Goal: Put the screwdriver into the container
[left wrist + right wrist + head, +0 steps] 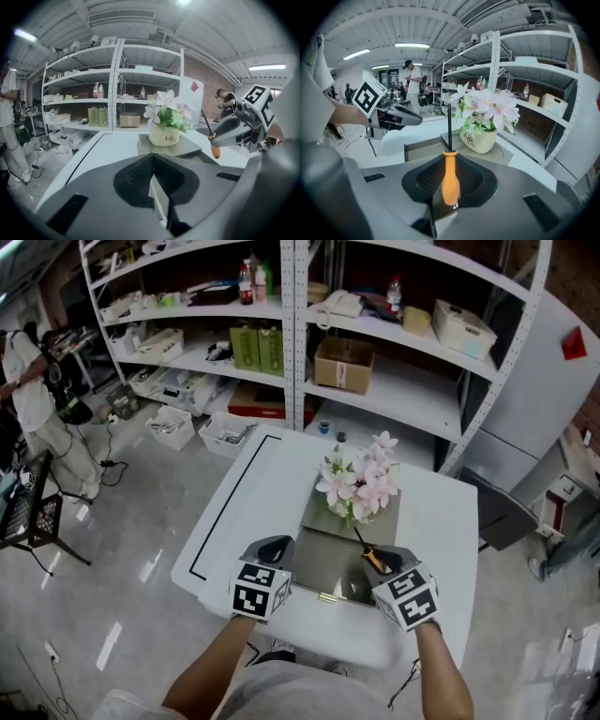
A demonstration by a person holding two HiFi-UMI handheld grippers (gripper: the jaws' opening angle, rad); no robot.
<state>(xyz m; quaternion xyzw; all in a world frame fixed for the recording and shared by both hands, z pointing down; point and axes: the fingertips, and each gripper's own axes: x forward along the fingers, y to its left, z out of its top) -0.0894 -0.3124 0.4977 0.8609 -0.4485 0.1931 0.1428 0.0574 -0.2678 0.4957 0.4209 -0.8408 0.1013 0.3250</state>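
A screwdriver with an orange handle and a thin black shaft stands between the jaws of my right gripper, which is shut on the handle. In the head view the screwdriver hangs over the right part of the grey container, an open drawer pulled out toward me. The shaft points away toward the flowers. My left gripper hovers at the drawer's left edge. Its jaws meet with nothing between them in the left gripper view, where the screwdriver also shows at the right.
A cream flower pot with pink blossoms stands on the grey box top just behind the drawer. The white table has a black line along its left side. White shelving with boxes and bottles stands beyond it. A person stands far left.
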